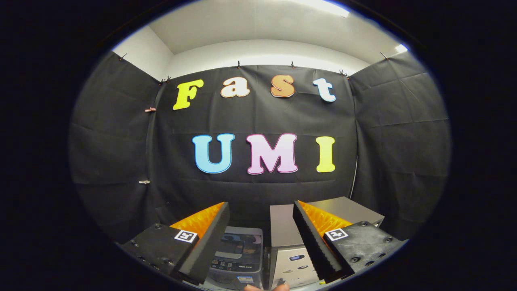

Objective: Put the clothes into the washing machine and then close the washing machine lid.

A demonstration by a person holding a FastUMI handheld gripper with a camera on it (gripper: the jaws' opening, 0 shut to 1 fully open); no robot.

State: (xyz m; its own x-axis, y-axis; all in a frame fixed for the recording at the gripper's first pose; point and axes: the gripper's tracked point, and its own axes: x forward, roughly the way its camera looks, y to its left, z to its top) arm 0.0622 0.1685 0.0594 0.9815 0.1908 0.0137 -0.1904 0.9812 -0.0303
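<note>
The claw (pixel 260 242) hangs with its fingers spread wide, holding nothing. Between and just beyond them stands a small grey top-loading washing machine (pixel 238 252) with a dark lid, beside a taller silver box-shaped appliance (pixel 286 242).

bright ceiling light (pixel 323 6) glares overhead; the black cloth wall (pixel 258 121) sits evenly lit and sharp, fisheye bending its edges, corners dimmer.

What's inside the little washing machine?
The washing machine sits between the open gripper fingers, its tinted lid down, so the inside is hidden. No clothes can be seen through it.
</note>
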